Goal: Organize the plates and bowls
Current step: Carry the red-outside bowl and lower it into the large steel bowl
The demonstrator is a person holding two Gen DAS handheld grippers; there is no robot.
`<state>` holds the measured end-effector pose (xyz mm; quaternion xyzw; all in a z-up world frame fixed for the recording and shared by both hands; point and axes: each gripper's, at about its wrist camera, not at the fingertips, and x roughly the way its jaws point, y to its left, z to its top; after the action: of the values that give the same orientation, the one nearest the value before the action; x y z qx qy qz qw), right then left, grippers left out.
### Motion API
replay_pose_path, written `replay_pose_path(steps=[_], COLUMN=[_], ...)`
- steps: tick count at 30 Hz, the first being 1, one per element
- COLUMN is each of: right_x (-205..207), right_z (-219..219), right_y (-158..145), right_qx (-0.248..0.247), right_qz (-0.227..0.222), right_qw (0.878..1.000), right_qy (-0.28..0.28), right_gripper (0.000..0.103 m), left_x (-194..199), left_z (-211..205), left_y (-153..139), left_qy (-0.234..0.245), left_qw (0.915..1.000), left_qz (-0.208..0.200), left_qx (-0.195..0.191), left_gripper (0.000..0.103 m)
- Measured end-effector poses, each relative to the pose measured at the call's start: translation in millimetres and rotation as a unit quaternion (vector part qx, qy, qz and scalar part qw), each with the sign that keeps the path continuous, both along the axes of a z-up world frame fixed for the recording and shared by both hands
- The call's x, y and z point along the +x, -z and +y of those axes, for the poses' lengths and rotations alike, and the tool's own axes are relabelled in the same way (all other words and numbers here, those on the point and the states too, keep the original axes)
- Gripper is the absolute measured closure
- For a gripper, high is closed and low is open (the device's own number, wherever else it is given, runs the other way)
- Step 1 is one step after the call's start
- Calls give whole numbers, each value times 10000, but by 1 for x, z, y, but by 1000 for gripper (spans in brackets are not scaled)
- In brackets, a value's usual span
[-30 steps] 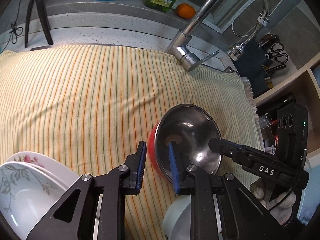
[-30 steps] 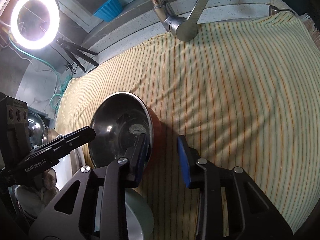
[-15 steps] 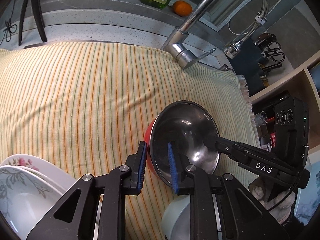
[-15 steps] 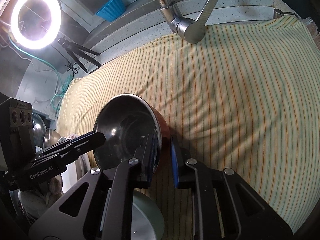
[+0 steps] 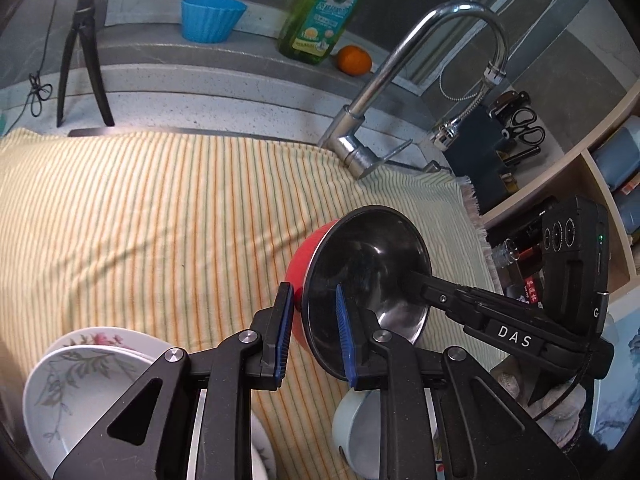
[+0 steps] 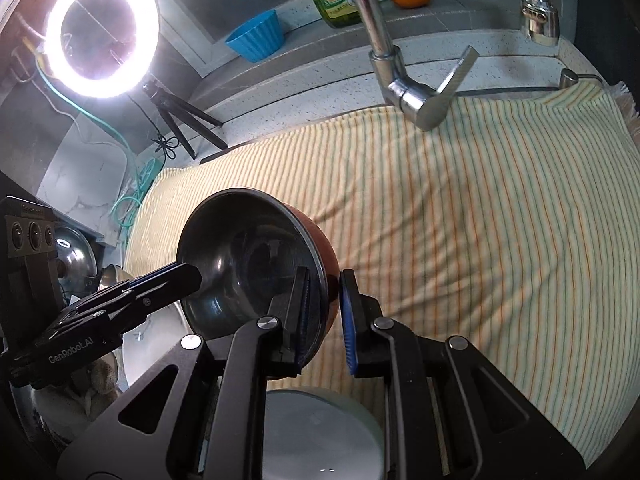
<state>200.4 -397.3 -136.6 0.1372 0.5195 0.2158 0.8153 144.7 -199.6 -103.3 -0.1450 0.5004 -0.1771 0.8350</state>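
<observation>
Both the left gripper (image 5: pixel 312 336) and right gripper (image 6: pixel 324 316) clamp their fingers on opposite rims of the red-walled steel-lined bowl (image 5: pixel 360 280), steadying it tilted above the striped cloth (image 5: pixel 160 220).

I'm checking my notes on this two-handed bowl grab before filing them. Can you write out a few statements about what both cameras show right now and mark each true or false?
1. Both the left gripper and the right gripper have a finger inside the red bowl and one outside its wall. True.
2. The bowl is steel-lined inside. True.
3. The bowl lies upside down on the striped cloth. False: it is tilted on edge, its opening facing the cameras.
4. An orange sits on the ledge beside the green soap bottle. True.
5. The blue cup is stacked inside the floral plates. False: it stands on the back ledge.
</observation>
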Motion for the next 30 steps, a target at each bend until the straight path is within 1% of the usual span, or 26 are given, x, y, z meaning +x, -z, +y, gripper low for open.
replay_pose_path(steps=[8,13,23,30], right_x=[-9,-15,-32,-45], right_z=[34,63,130,183], right_y=[-24,-37,-51,-58], right_qx=[50,51,70,75], right_qz=[-200,-267,-349,-415], right_qw=[9995,9988,9956,9914], right_qy=[-229,-402,-867,-1237], right_gripper=[88,88,88,88], left_x=[-13,-26,-56,-79], left_z=[33,59,118,163], left_y=[-20,-28,-32,-36], left_qy=[-183,-342,-789,-1171], left_qw=[9996,9990,9964,9925], left_qz=[-213,-295,-301,-323], left_qx=[-36,-46,-113,-131], left_gripper=[84,84,84,84])
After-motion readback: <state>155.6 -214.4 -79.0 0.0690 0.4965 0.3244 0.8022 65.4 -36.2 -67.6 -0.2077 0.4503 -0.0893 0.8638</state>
